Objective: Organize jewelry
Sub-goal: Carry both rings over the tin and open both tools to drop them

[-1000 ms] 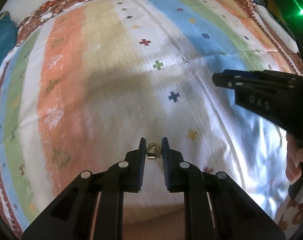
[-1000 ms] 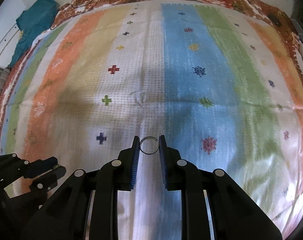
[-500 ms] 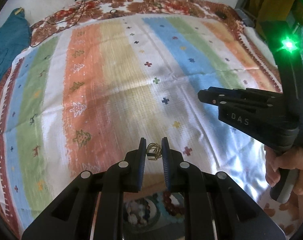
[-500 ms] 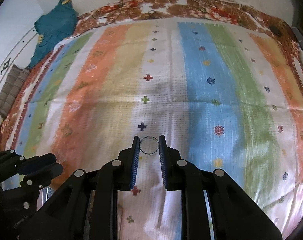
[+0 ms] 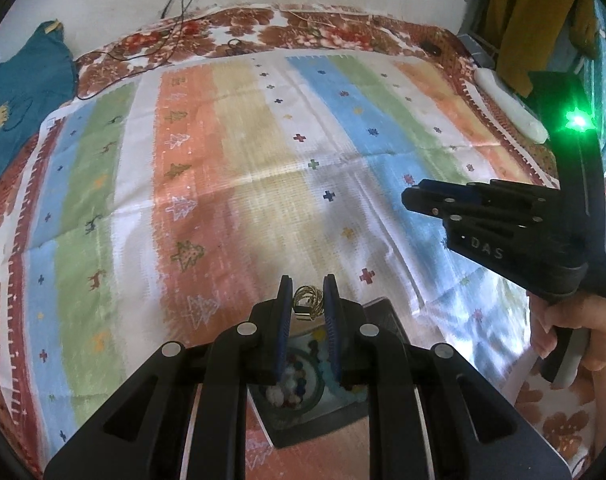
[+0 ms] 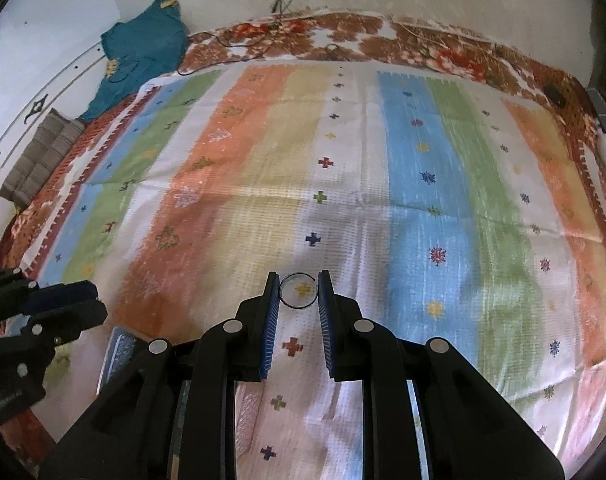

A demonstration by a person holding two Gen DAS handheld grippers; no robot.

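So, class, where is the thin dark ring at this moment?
In the right wrist view, the thin dark ring sits pinched between the right gripper's blue pads, held above the white band of the striped cloth.

Soft daylight, fisheye-curved dark edges, slight motion blur, green glare right
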